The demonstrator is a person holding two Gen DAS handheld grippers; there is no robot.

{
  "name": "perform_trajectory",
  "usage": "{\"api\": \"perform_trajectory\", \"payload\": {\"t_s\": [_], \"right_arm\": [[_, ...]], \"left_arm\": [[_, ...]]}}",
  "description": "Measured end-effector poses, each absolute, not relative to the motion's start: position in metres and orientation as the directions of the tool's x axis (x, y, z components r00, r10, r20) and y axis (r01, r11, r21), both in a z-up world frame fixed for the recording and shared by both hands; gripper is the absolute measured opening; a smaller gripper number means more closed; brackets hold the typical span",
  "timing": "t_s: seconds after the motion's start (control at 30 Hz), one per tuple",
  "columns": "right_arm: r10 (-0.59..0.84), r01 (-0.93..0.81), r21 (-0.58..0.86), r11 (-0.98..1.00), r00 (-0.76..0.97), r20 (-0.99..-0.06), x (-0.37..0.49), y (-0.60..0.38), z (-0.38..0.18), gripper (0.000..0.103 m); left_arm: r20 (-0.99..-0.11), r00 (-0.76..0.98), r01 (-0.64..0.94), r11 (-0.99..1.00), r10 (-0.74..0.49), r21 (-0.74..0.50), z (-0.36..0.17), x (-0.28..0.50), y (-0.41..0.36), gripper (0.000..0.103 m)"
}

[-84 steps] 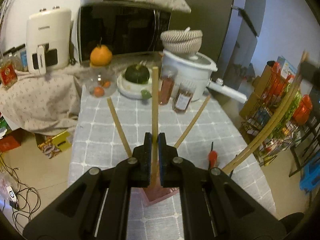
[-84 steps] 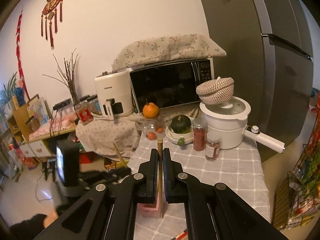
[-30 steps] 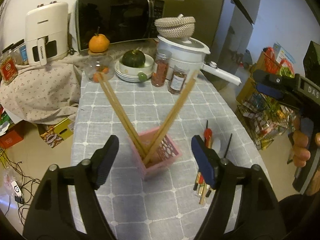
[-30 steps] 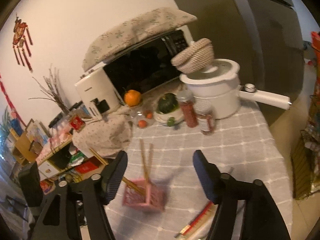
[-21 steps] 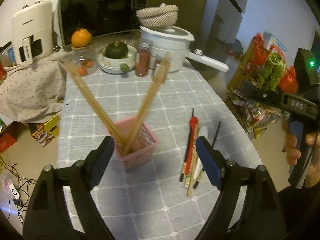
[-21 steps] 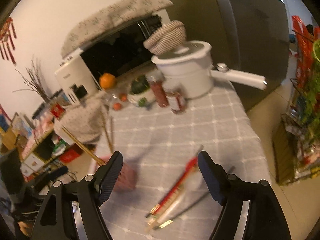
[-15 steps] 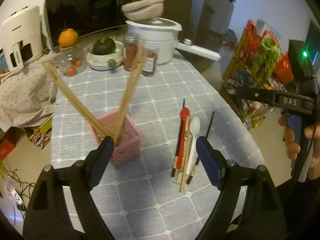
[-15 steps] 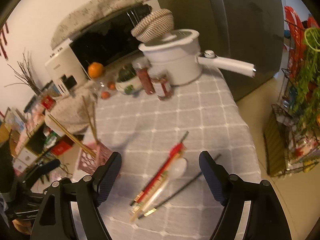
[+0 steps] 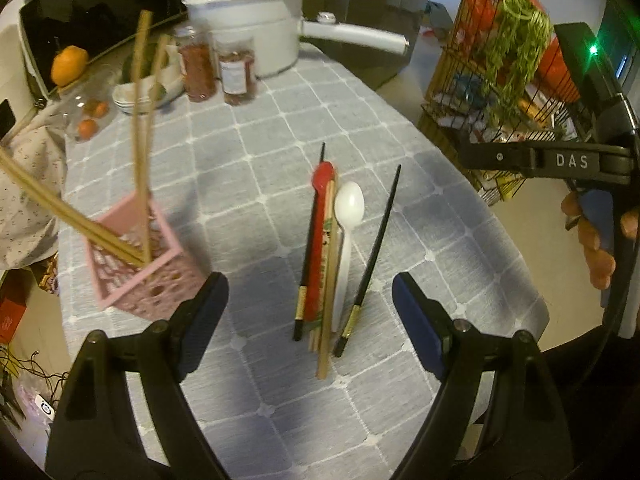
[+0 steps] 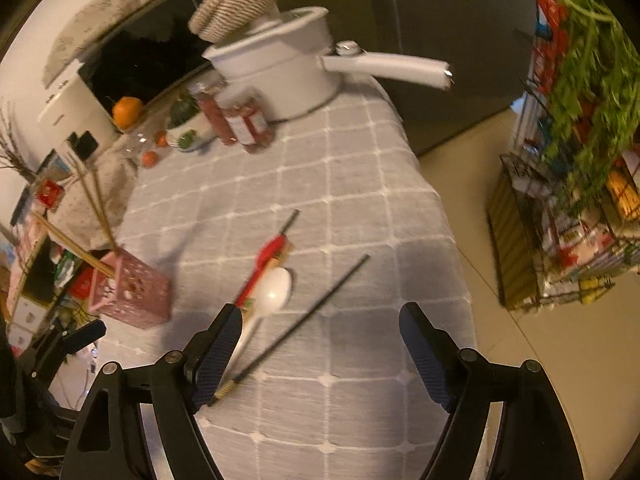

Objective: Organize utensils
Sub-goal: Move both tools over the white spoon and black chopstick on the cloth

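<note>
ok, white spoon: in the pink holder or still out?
Out. The white spoon lies flat on the tablecloth among loose chopsticks, apart from the pink holder.

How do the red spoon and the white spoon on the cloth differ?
Colour: the red spoon is bright red, the white spoon plain white.
Bowl: the white spoon's bowl looks broader than the red spoon's.
Neighbours: the red spoon lies packed between a black chopstick and a wooden chopstick; the white spoon lies at the bundle's outer side, nearer the lone black chopstick.
Shared: both lie flat on the grey checked tablecloth, roughly parallel, outside the pink holder.
</note>
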State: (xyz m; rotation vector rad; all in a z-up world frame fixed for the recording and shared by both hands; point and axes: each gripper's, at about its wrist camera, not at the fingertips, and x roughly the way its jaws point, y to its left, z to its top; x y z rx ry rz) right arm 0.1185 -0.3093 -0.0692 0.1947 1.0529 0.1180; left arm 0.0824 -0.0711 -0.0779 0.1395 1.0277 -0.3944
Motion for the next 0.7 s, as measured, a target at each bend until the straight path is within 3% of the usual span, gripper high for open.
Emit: {"api": "perform_trajectory", "payload": {"t_s": [0.1, 0.17, 0.23, 0.33, 0.7], "right_arm": [[0.171, 0.009, 0.197, 0.980, 0.464, -0.869, 0.121, -0.317, -0.079, 0.082], [0.159, 0.017, 0.186, 0.982, 0.452, -0.878, 0.122, -0.321, -0.085, 0.082], [0.154, 0.021, 0.182, 0.983, 0.440, -0.885, 0.124, -0.325, -0.090, 0.082], [0.146, 0.036, 0.179, 0.983, 0.428, -0.892, 0.127, -0.332, -0.095, 0.082], [0.147, 0.054, 0.182, 0.982, 0.393, -0.908, 0.136, -0.344, -0.109, 0.082]], "left_arm": [[-0.871, 0.418, 0.382, 0.920, -0.260, -0.091, -0.088, 0.092, -0.083, 0.079], [-0.879, 0.391, 0.386, 0.916, -0.272, -0.112, -0.095, 0.101, -0.091, 0.068], [-0.885, 0.370, 0.395, 0.910, -0.282, -0.125, -0.101, 0.108, -0.099, 0.051], [-0.891, 0.343, 0.403, 0.904, -0.296, -0.145, -0.111, 0.126, -0.111, 0.037], [-0.909, 0.261, 0.332, 0.914, -0.325, -0.232, -0.153, 0.186, -0.131, 0.015]]}}
